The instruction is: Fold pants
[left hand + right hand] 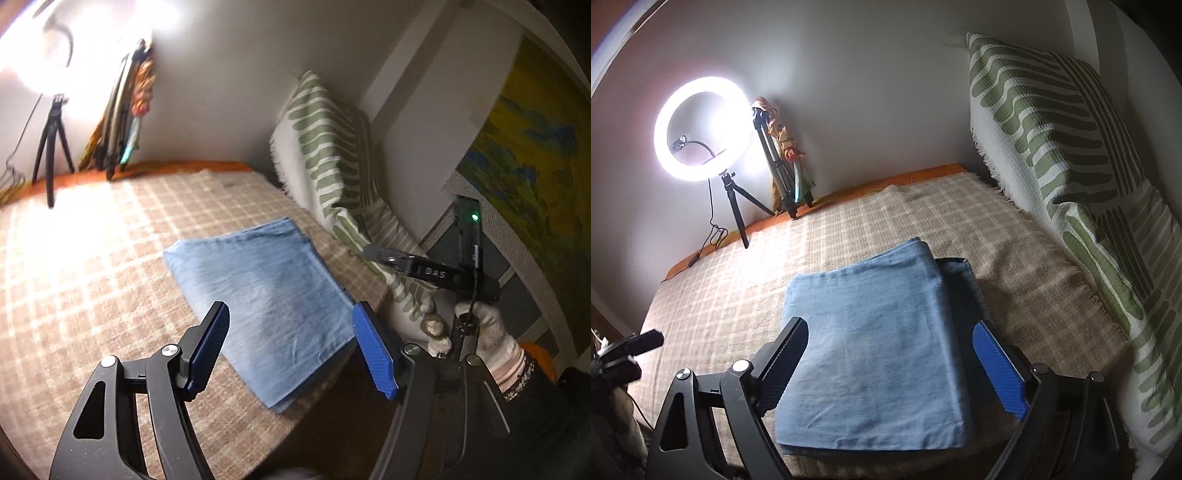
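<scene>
Black tongs (pixel 290 345) with blue ribbed pads, silver screws, white knit glove (pixel 487 328), dark sleeve

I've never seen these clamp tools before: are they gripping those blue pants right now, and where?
Nothing is held. The left gripper and right gripper both stand open above the folded pants, which lie flat on the checked blanket.

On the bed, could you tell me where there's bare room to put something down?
Bare checked blanket lies between the folded pants and the ring light, and between the pants and the striped cushions. The far edge, by the tripods, is crowded.
</scene>
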A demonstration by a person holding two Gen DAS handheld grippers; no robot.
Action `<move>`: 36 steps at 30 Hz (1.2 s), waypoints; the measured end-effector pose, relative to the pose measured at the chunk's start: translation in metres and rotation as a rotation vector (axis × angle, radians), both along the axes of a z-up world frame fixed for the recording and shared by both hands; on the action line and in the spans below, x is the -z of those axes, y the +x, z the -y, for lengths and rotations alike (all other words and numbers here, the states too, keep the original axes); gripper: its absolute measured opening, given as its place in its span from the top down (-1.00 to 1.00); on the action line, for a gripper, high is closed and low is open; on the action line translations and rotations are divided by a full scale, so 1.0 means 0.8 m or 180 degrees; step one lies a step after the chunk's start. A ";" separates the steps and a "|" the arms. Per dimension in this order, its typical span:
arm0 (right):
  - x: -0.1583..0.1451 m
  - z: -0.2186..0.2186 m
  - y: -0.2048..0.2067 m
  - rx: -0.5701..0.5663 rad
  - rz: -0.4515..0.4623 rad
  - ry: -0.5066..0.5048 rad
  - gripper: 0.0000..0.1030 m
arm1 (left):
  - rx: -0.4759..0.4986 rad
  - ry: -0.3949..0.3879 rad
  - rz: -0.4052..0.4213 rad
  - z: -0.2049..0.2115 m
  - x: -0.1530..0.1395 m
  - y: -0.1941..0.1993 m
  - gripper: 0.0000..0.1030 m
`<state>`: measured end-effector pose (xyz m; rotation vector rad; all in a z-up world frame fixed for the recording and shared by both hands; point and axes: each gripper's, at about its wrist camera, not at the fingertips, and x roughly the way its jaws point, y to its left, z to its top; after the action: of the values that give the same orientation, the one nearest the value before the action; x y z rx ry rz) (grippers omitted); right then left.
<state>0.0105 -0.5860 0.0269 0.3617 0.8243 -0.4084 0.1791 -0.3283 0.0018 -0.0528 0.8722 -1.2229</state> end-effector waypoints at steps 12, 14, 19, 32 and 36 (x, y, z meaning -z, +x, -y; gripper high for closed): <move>0.083 0.104 0.014 -0.0047 -0.0064 0.0556 -1.00 | -0.0245 0.0038 -0.0850 0.041 0.107 0.064 -0.34; 0.102 0.115 0.020 -0.0132 -0.0090 0.0650 -1.00 | -0.0278 0.0059 -0.0969 0.052 0.124 0.073 -0.34; 0.135 0.132 0.027 -0.0278 -0.0062 0.0865 -1.00 | -0.0335 0.0107 -0.1122 0.072 0.158 0.088 -0.34; 0.188 0.179 0.031 -0.0480 0.0295 0.1461 -1.00 | -0.0358 0.0019 -0.1336 0.091 0.189 0.097 -0.34; 0.194 0.182 0.034 -0.0722 0.0468 0.1773 -1.00 | -0.0346 -0.0018 -0.1346 0.097 0.189 0.099 -0.34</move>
<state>0.0377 -0.7318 -0.1281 0.7960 0.8159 0.0689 0.2584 -0.4063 -0.1492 -0.3697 1.2156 -1.1292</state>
